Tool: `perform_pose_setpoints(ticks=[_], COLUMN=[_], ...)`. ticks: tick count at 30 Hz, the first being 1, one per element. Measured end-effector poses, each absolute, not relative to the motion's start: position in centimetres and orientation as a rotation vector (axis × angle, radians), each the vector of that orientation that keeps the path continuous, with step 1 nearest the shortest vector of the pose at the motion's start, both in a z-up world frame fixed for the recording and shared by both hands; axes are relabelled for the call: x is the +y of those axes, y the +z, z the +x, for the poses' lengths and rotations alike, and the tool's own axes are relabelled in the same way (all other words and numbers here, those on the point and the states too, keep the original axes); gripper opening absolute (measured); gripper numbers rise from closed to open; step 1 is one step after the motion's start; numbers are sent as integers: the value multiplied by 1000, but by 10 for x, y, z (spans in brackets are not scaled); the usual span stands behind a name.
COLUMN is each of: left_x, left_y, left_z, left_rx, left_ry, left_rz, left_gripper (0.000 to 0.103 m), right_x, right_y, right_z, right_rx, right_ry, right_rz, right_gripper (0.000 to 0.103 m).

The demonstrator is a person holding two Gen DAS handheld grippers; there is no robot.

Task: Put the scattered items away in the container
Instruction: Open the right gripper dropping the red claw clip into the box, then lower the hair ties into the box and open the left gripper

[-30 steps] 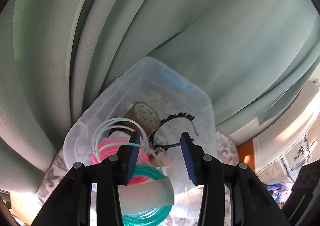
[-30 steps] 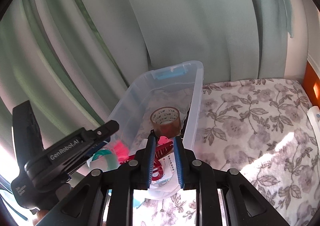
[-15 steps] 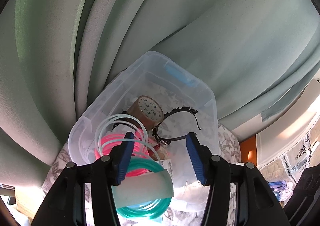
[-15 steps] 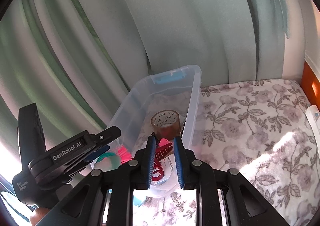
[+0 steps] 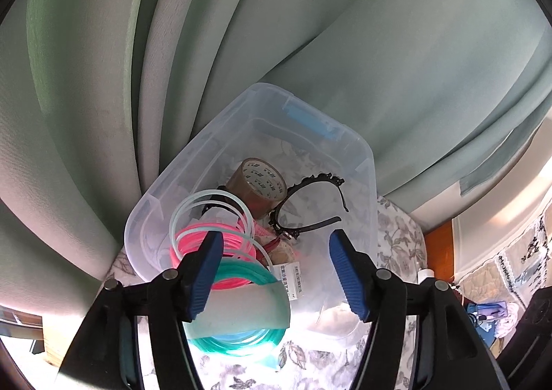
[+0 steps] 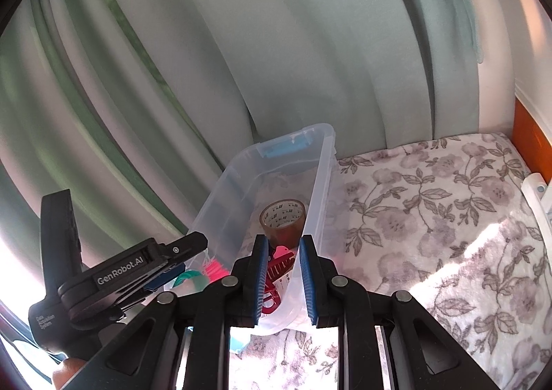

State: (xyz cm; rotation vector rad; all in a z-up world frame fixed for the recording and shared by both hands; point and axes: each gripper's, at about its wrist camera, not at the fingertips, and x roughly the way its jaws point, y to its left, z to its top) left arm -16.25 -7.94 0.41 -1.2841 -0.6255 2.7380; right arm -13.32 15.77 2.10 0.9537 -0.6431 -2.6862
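Note:
A clear plastic bin [image 5: 358,148] [image 6: 321,162] stands on a floral cloth by green curtains. Inside lie a brown tape roll [image 5: 262,183] [image 6: 283,217], a black studded headband [image 5: 310,203], pink and clear tube coils [image 5: 234,241] and a red comb [image 6: 279,266]. A teal tube coil with a white label [image 5: 238,321] hangs over the bin's near rim. My left gripper [image 5: 276,272] is open and empty above the near end of the bin. My right gripper [image 6: 283,283] has its jaws a little apart around the bin's near right wall; whether it grips is unclear.
Green curtains [image 6: 241,45] hang close behind and left of the bin. The floral cloth [image 6: 431,217] stretches to the right, ending at an orange board [image 6: 531,145]. A white bottle cap [image 5: 426,274] shows right of the bin.
My left gripper has opened wider and drawn back, so the bin looks farther away. My right gripper has backed off slightly from the bin.

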Motion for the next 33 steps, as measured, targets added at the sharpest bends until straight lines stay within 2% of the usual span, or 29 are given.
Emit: perform_pose_setpoints(ticks=[21, 33], left_x=[-23, -57], left_y=[21, 24], left_z=[-171, -158], left_rx=[-425, -540], left_ry=[2678, 2711], left_rz=[-1288, -1301], left_gripper=[67, 67], right_x=[209, 214], right_y=[23, 25], right_z=[-113, -107], right_rx=[-813, -828], right_ry=[-2711, -2691], right_rz=[883, 872], right_gripper=[22, 22])
